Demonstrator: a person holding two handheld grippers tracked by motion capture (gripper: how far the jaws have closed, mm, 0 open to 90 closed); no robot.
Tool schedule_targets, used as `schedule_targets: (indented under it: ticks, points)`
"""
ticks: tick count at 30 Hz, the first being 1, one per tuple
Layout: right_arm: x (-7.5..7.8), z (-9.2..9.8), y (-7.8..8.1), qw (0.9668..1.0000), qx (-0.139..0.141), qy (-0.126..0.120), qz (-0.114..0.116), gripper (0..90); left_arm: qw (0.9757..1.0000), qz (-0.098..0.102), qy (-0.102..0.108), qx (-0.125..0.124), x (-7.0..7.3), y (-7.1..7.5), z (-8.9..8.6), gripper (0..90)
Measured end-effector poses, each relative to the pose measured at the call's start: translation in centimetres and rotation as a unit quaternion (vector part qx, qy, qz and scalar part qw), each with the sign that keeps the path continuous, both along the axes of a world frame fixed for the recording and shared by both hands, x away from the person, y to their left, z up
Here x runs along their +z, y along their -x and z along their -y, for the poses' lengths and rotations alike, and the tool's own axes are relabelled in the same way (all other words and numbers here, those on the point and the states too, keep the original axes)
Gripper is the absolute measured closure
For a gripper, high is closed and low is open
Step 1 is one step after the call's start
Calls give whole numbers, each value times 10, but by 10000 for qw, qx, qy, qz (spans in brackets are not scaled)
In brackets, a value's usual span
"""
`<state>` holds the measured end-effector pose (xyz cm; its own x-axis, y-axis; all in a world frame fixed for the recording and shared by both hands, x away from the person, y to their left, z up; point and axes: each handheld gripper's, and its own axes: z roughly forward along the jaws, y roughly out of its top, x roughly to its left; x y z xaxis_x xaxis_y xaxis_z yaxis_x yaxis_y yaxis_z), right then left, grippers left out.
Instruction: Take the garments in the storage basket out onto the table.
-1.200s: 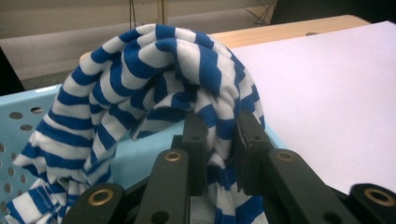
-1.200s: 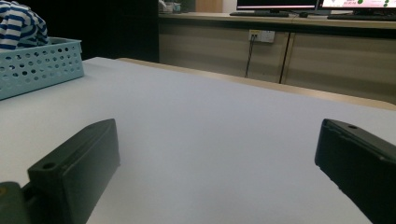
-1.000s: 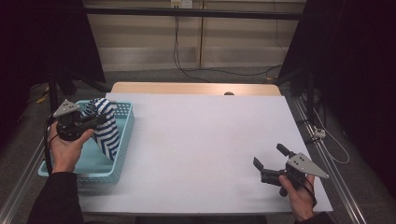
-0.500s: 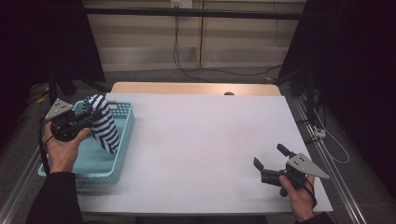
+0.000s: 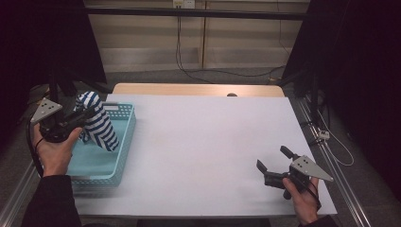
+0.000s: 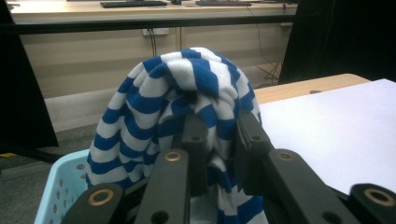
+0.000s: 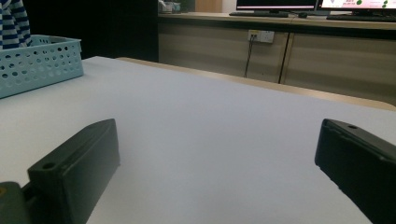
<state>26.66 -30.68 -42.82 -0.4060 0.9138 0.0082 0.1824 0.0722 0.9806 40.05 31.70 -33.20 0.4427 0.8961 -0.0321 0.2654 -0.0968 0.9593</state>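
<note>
The black fingers (image 6: 194, 154) of the left gripper (image 5: 78, 118) are clamped on a bunch of blue-and-white striped cloth (image 6: 187, 107), the fabric pinched between the two pads and humped over their tips in the left gripper view. From that pinch the cloth hangs almost straight down, its long axis near upright, and its lower end trails below the fingers into the light-blue basket (image 5: 124, 142), which sits directly beneath them at the left edge of the white table (image 5: 213, 142). In the high view the top of the striped cloth stands above the basket's rim while its tail appears to reach down inside, so the garment looks lifted partway but not yet clear of the basket wall.

Outward from the left fingers, to their right, lies the broad bare table top; that open surface seems the likely place for the cloth, and the wall of the basket on that side stands between it and the hanging tail. A further lift before any sideways carry would, by this reading, keep the tail from catching on the rim.

The right gripper (image 5: 274, 169) rests well apart, low at the near right of the table, its fingers (image 7: 77, 161) spread wide with nothing between them and pointed across the table toward the basket. The left hand (image 5: 54, 151) is by far the nearer to the cloth and alone holds it.
</note>
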Motion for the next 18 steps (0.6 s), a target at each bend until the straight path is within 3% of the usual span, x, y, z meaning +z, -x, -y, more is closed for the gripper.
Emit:
schedule_targets:
  ticks: [4,6,18]
  points:
    - [0,0,0,10000,-1,1,0,0,10000,59,41,-28,6,3,-2,768]
    - [0,0,0,10000,5,1,4,0,9997,105,198,5,9,6,-3,768]
    - [0,0,0,10000,-6,7,6,0,9994,302,161,-14,28,17,0,768]
